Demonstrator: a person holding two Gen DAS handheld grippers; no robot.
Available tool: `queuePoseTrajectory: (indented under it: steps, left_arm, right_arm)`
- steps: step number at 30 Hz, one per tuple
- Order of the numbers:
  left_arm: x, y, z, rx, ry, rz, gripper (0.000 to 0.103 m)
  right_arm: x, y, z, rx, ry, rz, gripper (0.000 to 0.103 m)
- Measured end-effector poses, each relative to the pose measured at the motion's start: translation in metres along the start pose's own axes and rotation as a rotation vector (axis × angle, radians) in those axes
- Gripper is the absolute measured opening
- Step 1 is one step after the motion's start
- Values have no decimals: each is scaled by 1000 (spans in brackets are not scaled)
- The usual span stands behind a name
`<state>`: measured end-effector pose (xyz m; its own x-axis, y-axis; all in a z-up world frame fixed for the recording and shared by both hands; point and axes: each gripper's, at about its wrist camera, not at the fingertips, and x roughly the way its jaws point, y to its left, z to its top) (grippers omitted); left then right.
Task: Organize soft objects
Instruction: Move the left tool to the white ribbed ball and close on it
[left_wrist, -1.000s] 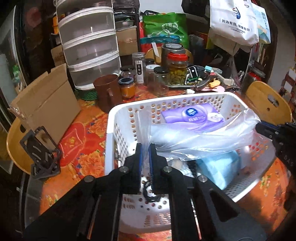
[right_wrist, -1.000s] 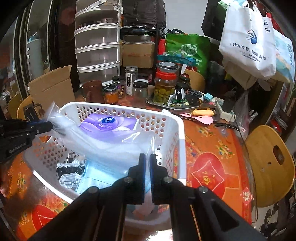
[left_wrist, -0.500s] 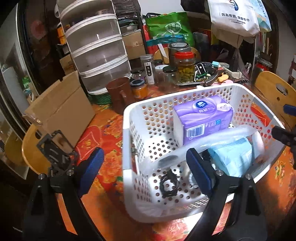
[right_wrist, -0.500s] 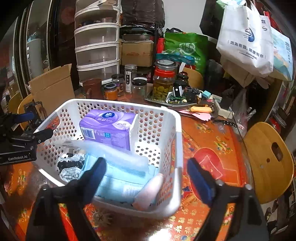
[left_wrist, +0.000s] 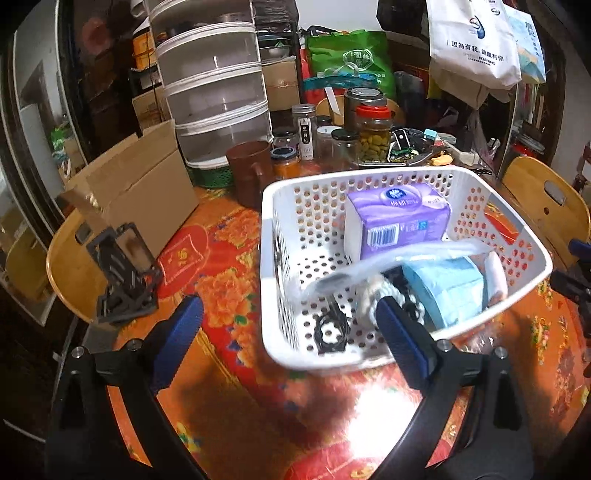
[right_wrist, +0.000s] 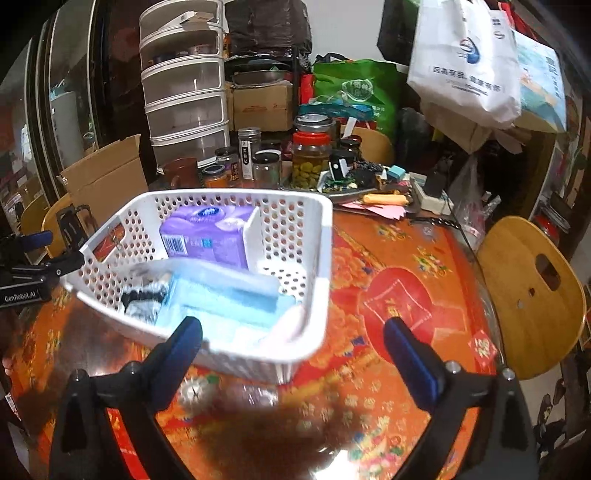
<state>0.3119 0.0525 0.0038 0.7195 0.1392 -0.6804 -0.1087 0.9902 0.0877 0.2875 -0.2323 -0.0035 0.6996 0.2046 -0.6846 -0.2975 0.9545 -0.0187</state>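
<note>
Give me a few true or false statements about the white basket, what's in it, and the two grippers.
1. The purple tissue pack is in the basket. True.
2. The left gripper is shut on the plastic bag. False: its jaws are opening, holding nothing.
3. The right gripper is open. True.
4. The basket sits on a bare wooden table. False: the tabletop is red and orange patterned.
5. The blue pack lies outside the basket. False: it is inside.
</note>
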Motion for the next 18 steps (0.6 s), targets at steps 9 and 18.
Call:
queuePoseTrajectory:
  steps: [9, 18]
  left_arm:
    - [-37, -6, -49, -27, -56, -31, 96]
    - [-14, -59, -104, 20, 27, -83, 97]
  right_arm:
    - [-20, -18, -42, 71, -4, 42, 98]
    - [-9, -11, -80, 84, 33, 51, 98]
